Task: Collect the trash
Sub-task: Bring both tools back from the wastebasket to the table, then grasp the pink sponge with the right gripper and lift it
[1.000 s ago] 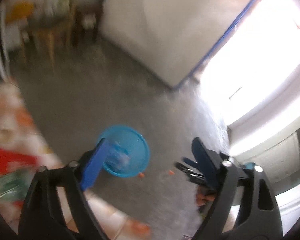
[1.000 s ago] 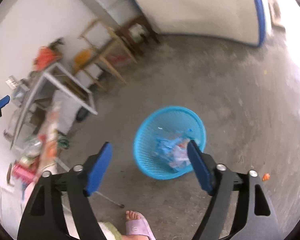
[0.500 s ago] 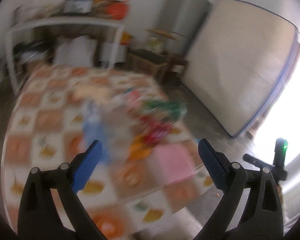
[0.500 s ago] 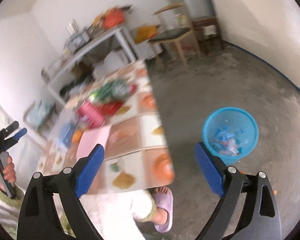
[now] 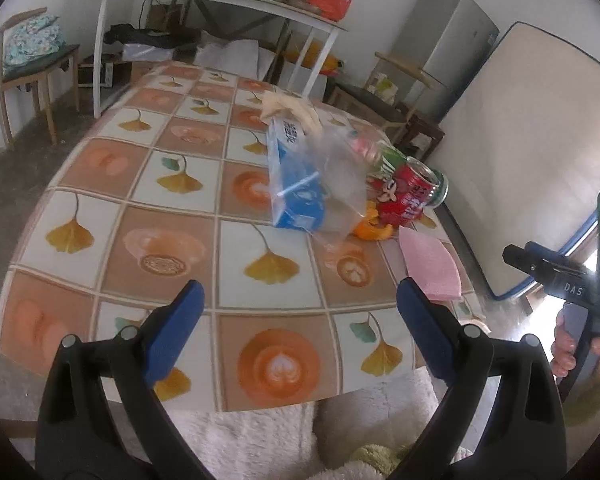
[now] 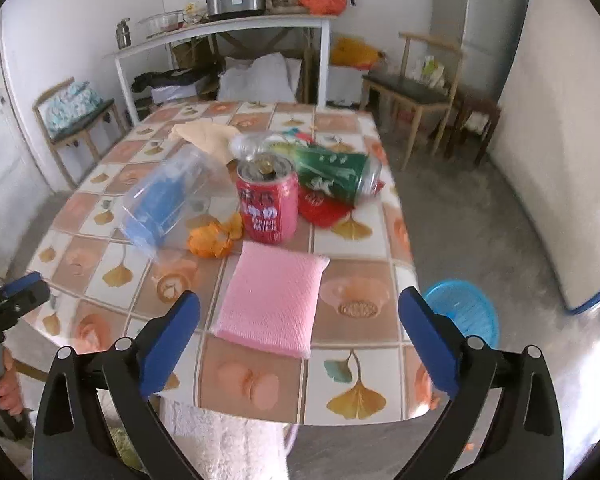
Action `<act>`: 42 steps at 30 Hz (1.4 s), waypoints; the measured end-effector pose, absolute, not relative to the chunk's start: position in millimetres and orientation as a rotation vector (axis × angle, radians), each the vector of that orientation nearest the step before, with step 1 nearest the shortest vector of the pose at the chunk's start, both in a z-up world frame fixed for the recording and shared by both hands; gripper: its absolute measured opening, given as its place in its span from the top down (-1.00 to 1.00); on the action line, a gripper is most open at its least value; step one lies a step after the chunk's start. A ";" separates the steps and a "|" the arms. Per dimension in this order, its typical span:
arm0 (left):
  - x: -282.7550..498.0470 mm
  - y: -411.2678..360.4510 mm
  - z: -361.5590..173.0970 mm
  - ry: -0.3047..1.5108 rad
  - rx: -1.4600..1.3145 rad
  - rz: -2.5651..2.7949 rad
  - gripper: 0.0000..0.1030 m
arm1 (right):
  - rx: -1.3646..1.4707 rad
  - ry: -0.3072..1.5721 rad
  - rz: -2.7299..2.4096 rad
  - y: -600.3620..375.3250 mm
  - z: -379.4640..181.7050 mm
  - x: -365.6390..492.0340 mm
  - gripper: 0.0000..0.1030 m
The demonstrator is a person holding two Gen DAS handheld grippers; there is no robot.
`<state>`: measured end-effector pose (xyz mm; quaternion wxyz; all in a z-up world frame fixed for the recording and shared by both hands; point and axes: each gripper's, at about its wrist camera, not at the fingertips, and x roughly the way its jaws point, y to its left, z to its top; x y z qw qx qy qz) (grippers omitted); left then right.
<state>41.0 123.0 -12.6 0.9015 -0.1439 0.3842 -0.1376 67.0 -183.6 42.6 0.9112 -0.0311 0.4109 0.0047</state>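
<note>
Both of my grippers are empty over the near edge of the table (image 6: 356, 408), between pickups. My left gripper (image 5: 300, 332) gapes wide, nothing between the pads. My right gripper (image 6: 300, 336) has just been spreading its jaws, and they're bare too. Left to right across the litter: blue box in a clear bag (image 6: 168, 200), orange peel (image 6: 212, 240), pink packet (image 6: 272, 304) nearest me, red can (image 6: 268, 204) upright, green can (image 6: 340, 176) on its side. The blue basket (image 6: 468, 312) waits on the floor, right of the table. Next, I reckon: drop the right onto the pink packet and pinch its edge, since it's flat.
</note>
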 end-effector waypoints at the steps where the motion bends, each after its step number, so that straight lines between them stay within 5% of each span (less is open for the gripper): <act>1: 40.2 124.7 -12.3 0.790 -0.299 -0.280 -0.80 | -0.088 0.843 -0.009 -176.9 44.6 66.7 -0.87; 42: 46.0 141.8 -13.3 0.742 -0.285 -0.241 -0.84 | 0.022 0.849 -0.032 -171.8 47.8 93.5 -0.87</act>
